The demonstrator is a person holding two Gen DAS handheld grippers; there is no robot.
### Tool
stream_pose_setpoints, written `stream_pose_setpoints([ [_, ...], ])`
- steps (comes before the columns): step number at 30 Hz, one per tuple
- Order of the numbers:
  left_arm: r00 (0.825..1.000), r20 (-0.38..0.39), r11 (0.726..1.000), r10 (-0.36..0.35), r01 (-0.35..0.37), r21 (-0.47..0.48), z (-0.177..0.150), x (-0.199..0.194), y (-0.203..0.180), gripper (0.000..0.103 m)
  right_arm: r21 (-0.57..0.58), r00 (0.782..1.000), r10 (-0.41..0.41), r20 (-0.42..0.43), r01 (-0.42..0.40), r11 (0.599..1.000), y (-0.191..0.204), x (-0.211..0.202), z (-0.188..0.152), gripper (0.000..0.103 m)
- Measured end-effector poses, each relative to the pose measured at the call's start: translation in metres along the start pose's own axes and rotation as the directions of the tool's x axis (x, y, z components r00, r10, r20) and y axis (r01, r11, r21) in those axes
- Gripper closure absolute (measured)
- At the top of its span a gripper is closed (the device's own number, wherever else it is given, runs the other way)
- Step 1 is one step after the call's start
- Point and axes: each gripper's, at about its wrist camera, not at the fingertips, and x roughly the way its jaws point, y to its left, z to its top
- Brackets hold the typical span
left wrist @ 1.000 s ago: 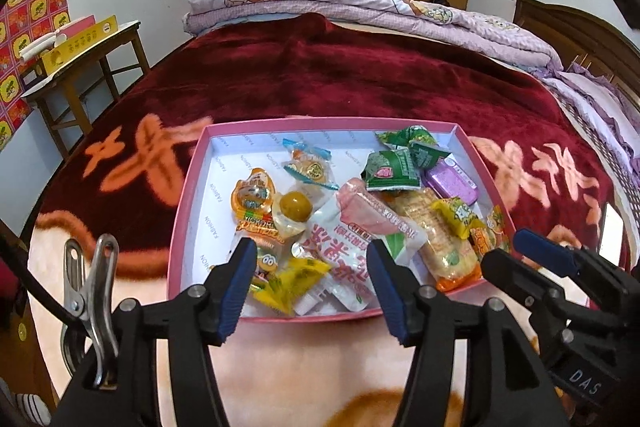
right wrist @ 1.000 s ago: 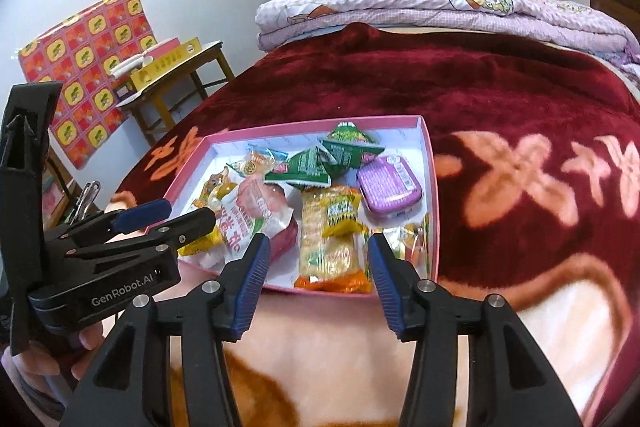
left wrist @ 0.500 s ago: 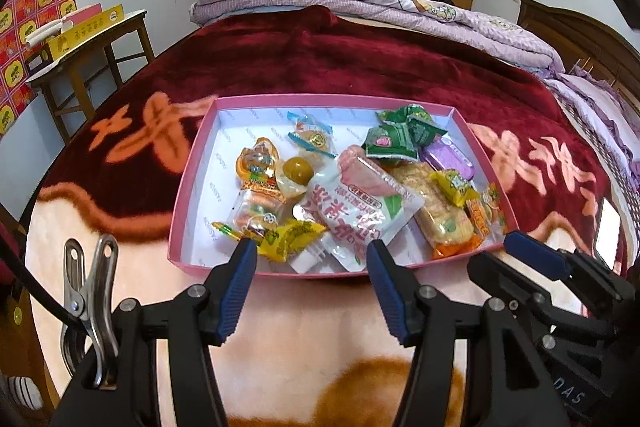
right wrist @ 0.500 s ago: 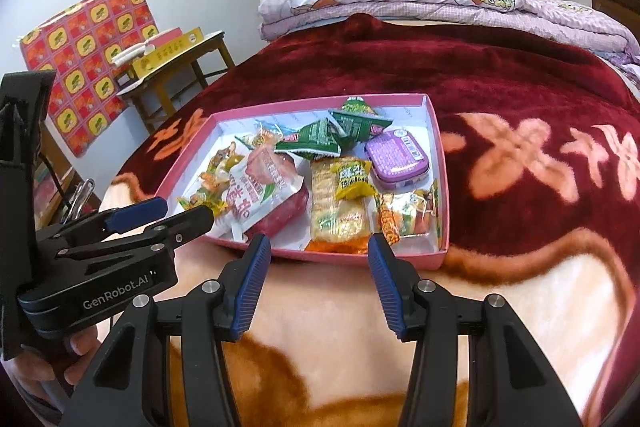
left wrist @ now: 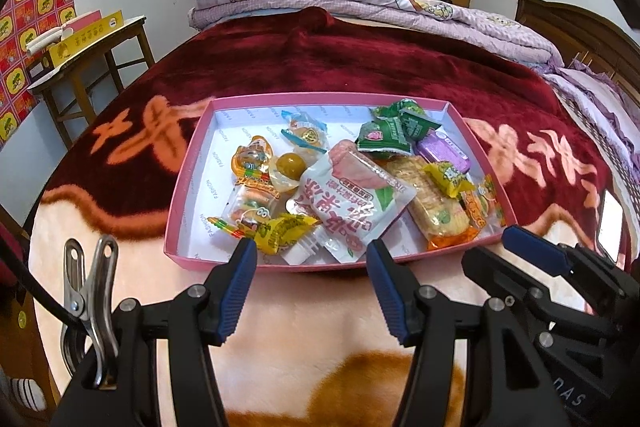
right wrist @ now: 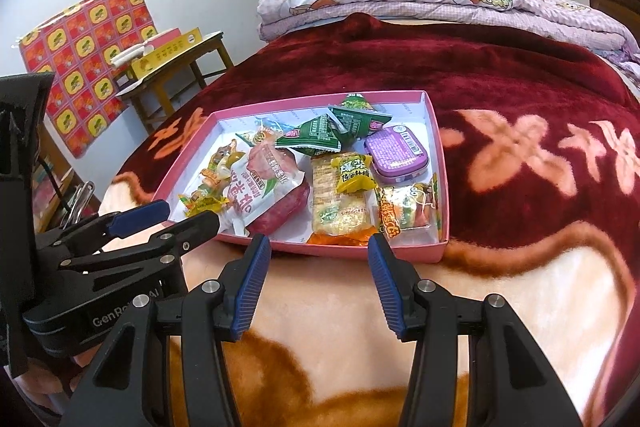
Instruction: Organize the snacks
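Hovering over a bed, the left gripper (left wrist: pixel 308 259) and right gripper (right wrist: pixel 319 253) each hold their jaws open on nothing, just short of one shallow pink tray (right wrist: pixel 438 163) lying on a red-and-cream blanket (right wrist: pixel 520 87). Heaped inside: two green packets (right wrist: pixel 316 139), one purple tin (right wrist: pixel 396 151), one large white-and-pink pouch (left wrist: pixel 352 199), one rice-cracker pack (right wrist: pixel 340 207) and several smaller bright sweets in crinkled wrappers.
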Motion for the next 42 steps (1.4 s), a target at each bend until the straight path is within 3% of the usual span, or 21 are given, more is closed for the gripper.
stream_pose_setpoints([
  [42, 1.0, -0.007, 1.0, 0.008, -0.008, -0.001, -0.004, 0.0001, 0.0013, 0.043, 0.001, 1.0, -0.002, -0.009, 0.002, 1.0, 0.0006, 0.0003, -0.0006, 0.051],
])
